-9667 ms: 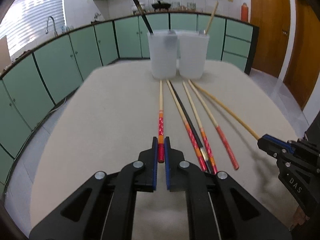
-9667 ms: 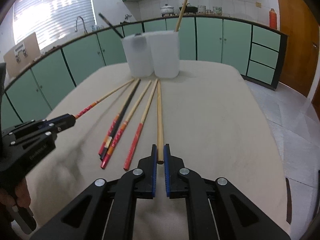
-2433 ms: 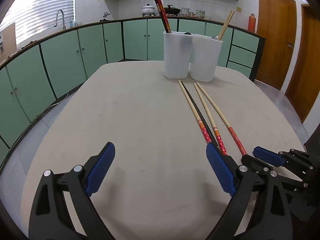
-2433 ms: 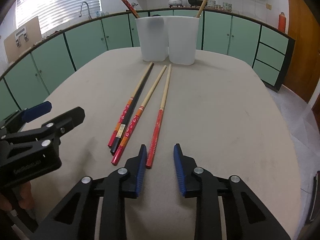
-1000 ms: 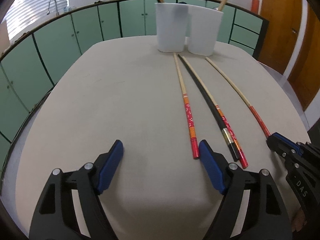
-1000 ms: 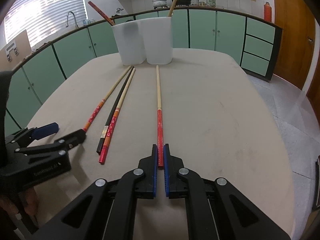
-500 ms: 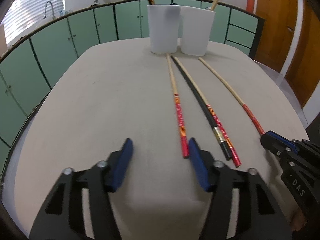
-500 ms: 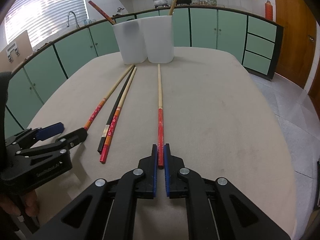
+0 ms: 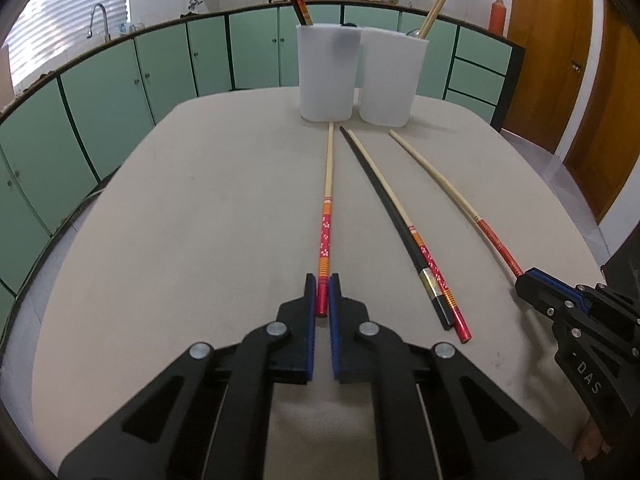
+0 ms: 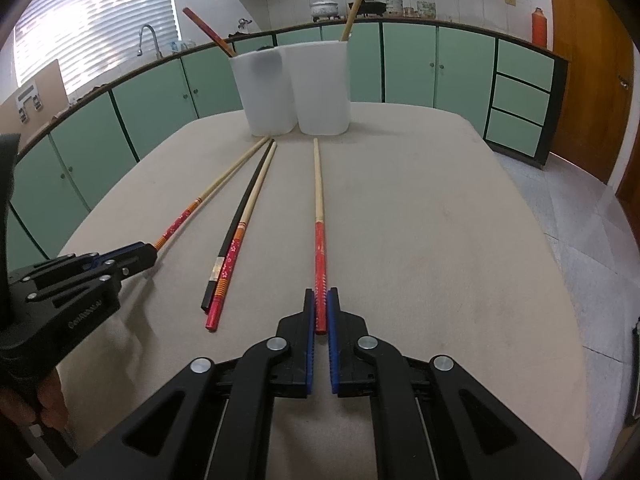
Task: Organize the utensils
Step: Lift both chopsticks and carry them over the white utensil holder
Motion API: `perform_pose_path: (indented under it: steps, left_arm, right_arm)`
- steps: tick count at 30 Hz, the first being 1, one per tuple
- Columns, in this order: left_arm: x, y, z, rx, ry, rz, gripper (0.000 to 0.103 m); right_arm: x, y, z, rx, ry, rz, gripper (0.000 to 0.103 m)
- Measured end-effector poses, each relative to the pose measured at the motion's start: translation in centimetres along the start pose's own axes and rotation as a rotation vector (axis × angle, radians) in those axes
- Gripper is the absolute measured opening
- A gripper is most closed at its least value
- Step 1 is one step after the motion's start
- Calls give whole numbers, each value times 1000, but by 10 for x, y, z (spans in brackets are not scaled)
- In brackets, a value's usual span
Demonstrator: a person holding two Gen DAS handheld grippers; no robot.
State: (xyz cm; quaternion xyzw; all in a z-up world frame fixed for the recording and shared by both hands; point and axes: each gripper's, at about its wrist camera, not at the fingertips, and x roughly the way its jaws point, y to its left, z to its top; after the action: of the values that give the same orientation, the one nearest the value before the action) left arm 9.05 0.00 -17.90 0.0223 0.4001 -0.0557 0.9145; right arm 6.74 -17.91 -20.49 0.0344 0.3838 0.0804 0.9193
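Chopsticks lie on the table (image 9: 200,220): the left gripper (image 9: 322,294) clamps one floral chopstick (image 9: 325,236), the right gripper (image 10: 320,312) clamps another red-ended chopstick (image 10: 319,248); two chopsticks (image 10: 236,248) rest between.

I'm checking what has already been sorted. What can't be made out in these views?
- Left cup, both views: frosted wall hides how many chopsticks stand inside; dark blur near the rim unidentifiable.
- Right cup, both views: contents below the rim hidden.
- Black chopstick, right view: partly overlapped by the chopstick alongside.
- Counter items: too small.
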Motion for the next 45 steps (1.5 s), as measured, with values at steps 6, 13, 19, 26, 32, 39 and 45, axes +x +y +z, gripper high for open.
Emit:
perform_pose_path:
  steps: [6,13,19,26,32,39,45]
  left_arm:
    - [-14,1,4,8,-47,11,5]
    - [-46,6,22,1,-143,20,5]
    - [-71,8,43,-13,-219,9,5]
    - [-103,11,72,-12,-311,-15,5]
    - [-120,13,95,-17,-365,-41,5]
    - [-124,15,120,-27,-388,-64,5]
    - [-122,21,135,-39,-384,-77,5]
  right_arm:
    - [-9,-3,3,3,-22,3,6]
    - [-29,-8,18,13,-78,4,6]
    - [-50,-8,38,9,-137,7,6]
    - [-75,-10,69,10,-200,26,6]
    - [-93,-9,99,-4,-248,46,6]
    - [-103,-6,134,-31,-268,87,6]
    - [-101,2,160,-84,-267,100,6]
